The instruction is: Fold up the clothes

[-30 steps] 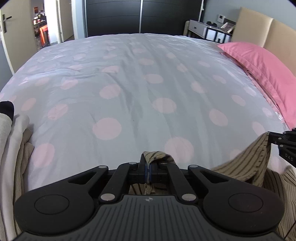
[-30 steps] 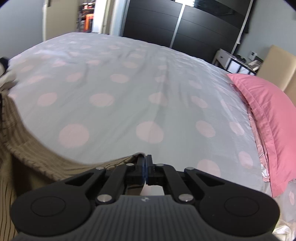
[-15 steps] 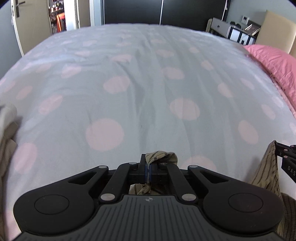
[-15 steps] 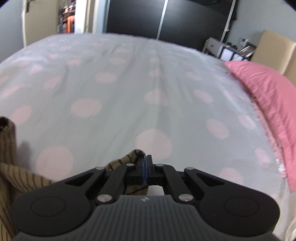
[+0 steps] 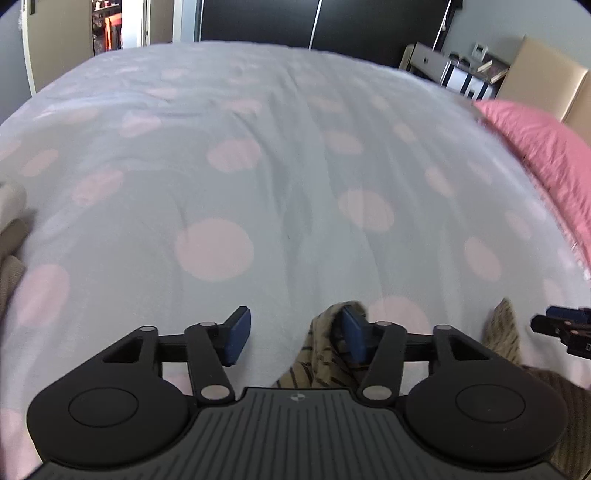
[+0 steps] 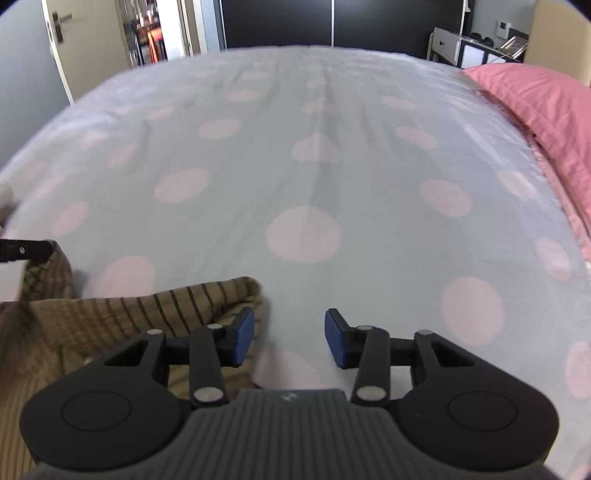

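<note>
A tan garment with dark stripes lies on the bed's near edge. In the left wrist view a fold of it rests against the right finger, and another corner pokes up farther right. My left gripper is open, nothing clamped between its blue pads. In the right wrist view the same garment spreads to the lower left, and its rolled edge touches the left pad. My right gripper is open over bare duvet. Each gripper's tip shows in the other's view: the right gripper, the left gripper.
The bed carries a pale duvet with pink dots. A pink pillow lies along its right side. Beige clothes are piled at the left edge. A dark wardrobe, a bedside unit and an open door stand beyond.
Both grippers were shut on the striped garment; both have opened and let it go. The garment has dropped onto the duvet. Both views have pushed forward over the bed.
</note>
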`<state>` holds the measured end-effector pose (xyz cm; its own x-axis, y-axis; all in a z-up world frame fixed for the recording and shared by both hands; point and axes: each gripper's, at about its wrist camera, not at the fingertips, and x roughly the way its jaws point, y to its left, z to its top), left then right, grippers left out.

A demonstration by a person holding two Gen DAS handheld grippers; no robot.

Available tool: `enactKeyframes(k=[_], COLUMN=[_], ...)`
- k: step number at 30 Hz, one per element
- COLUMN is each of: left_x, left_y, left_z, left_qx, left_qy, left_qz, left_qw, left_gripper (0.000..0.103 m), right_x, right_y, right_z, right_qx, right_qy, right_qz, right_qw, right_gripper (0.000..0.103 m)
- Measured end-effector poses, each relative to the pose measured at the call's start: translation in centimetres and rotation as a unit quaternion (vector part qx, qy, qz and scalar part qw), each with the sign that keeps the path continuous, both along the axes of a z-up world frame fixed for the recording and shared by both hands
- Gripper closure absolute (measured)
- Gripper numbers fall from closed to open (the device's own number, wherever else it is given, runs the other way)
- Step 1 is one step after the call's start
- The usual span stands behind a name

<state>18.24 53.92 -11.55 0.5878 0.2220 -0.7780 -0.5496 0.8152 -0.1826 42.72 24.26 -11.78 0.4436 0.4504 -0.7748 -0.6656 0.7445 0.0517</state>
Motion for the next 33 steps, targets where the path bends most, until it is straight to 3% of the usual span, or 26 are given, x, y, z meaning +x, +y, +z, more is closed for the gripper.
enactKeyframes(k=[3,7,15,20,24,28,29,31,33], left_x=[-2.6,-7.3,-17.6,-22.7,-26.8,-29.6,-30.0,-30.3,-30.1], left_y=[0.7,0.7,0.1,-1.5,-3.0,-4.1,-4.2,-4.0,-3.8], left_z=[1.9,2.8,2.1,2.2,2.4,2.6,2.4,2.0,1.6], left_qx=[0.006,0.033,0.027,0.010,-0.004,0.000,0.002,-0.001,-0.004], left_qy=[-0.006,0.015,0.069,0.078,0.080,0.089,0.092,0.096,0.098], left_qz=[0.002,-0.005,0.017,0.051,0.077,0.092,0.096,0.104,0.111], left_qw=[1.0000,0.9993,0.9971,0.9956,0.9938,0.9918,0.9911,0.9900,0.9889], left_gripper=[0.051,0.051,0.051,0.051,0.051,0.050,0.050,0.050,0.050], right_x=[-0.3,-1.1,-1.1,0.0,1.1,1.2,0.9,0.5,0.3], right_y=[-4.3,-11.1,-23.8,-25.4,-24.7,-23.9,-23.5,-22.9,-23.1], right_z=[1.9,3.0,0.7,-1.0,-3.2,-5.2,-5.3,-5.3,-4.2], right_qx=[0.008,-0.008,-0.023,0.057,0.089,0.089,0.085,0.076,0.068], right_qy=[-0.005,-0.006,0.030,0.058,0.084,0.094,0.085,0.089,0.071], right_qz=[-0.014,-0.035,-0.162,-0.228,-0.252,-0.261,-0.258,-0.240,-0.241], right_qw=[1.000,0.999,0.986,0.970,0.960,0.957,0.959,0.964,0.965], right_gripper=[0.052,0.053,0.053,0.043,0.044,0.054,0.061,0.102,0.101])
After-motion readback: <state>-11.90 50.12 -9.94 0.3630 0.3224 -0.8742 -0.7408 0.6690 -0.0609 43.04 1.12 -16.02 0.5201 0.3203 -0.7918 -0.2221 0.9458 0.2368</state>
